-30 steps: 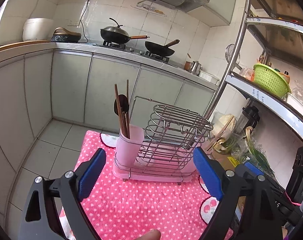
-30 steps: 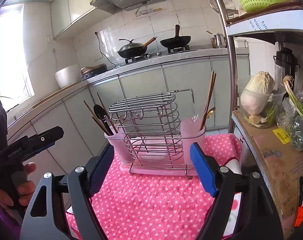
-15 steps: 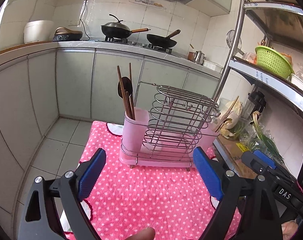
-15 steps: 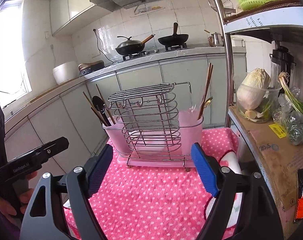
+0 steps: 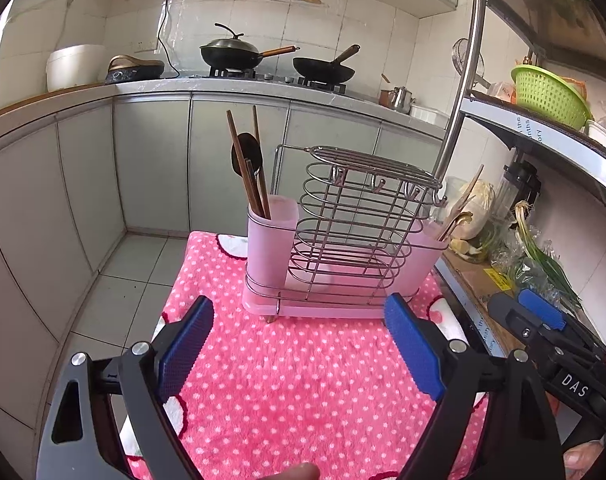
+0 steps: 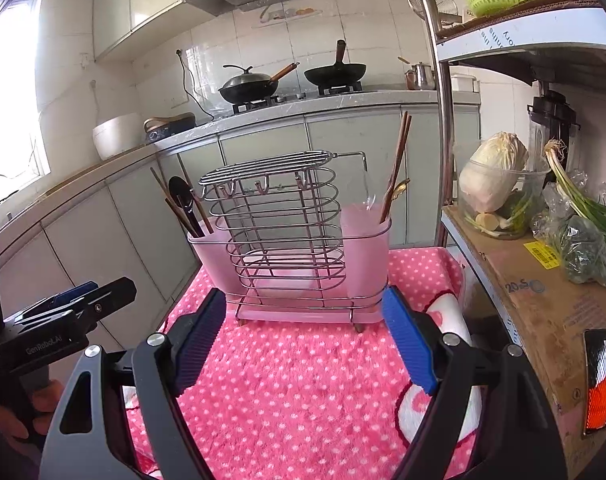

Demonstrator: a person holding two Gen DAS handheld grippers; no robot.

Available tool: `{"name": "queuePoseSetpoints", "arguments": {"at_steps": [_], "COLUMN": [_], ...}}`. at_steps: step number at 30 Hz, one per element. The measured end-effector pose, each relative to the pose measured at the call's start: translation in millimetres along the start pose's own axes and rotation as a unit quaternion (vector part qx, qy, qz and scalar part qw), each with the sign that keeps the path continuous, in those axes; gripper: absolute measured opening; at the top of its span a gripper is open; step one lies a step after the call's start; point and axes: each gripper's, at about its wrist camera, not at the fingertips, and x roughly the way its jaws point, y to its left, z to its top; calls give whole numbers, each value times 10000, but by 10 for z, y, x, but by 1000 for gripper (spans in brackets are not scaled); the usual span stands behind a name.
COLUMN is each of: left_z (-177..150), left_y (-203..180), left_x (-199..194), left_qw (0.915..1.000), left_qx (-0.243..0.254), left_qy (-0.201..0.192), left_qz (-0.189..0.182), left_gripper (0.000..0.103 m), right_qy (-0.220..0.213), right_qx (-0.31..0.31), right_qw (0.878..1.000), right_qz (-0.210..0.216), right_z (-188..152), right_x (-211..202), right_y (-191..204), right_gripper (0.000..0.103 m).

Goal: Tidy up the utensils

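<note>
A wire utensil rack [image 5: 355, 232] [image 6: 279, 232] with pink cups stands at the far end of a pink dotted cloth [image 5: 303, 380] [image 6: 303, 380]. The left cup [image 5: 269, 236] [image 6: 213, 252] holds brown chopsticks [image 5: 245, 168] and a dark spoon [image 5: 246, 156] [image 6: 181, 196]. The right cup [image 5: 427, 264] [image 6: 365, 248] holds chopsticks [image 6: 397, 160] and a gold spoon [image 5: 461, 220] [image 6: 401, 188]. My left gripper [image 5: 299, 348] is open and empty, back from the rack. My right gripper [image 6: 303, 338] is open and empty, also in front of the rack.
A metal shelf post [image 5: 461, 80] [image 6: 439, 100] rises at the right of the rack. A cardboard box [image 6: 543, 292] with cabbage [image 6: 493, 172] and scallions [image 6: 583, 208] sits to the right. A counter with woks [image 5: 231, 54] runs behind. A green basket [image 5: 547, 96] sits on the shelf.
Both grippers have drawn back and risen a little from the rack, which looks smaller and farther now. Both stay open and empty.
</note>
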Motion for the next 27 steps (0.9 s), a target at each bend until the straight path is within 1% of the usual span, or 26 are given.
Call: {"name": "queuePoseSetpoints", "arguments": {"at_steps": [15, 27], "left_z": [-50, -91], "left_y": [-83, -125], "left_x": [16, 50], "left_qw": [9998, 9996], "left_qx": [142, 245], "left_qy": [-21, 2], "left_qz": [119, 149], "left_gripper": [84, 82], "right_qy": [-18, 26], "right_qx": [17, -7], "right_qw": [9999, 9999], "right_qz": [-139, -145], "right_z": [-33, -44], "right_x": [18, 47], "right_y": [-2, 15], "right_gripper": [81, 81]}}
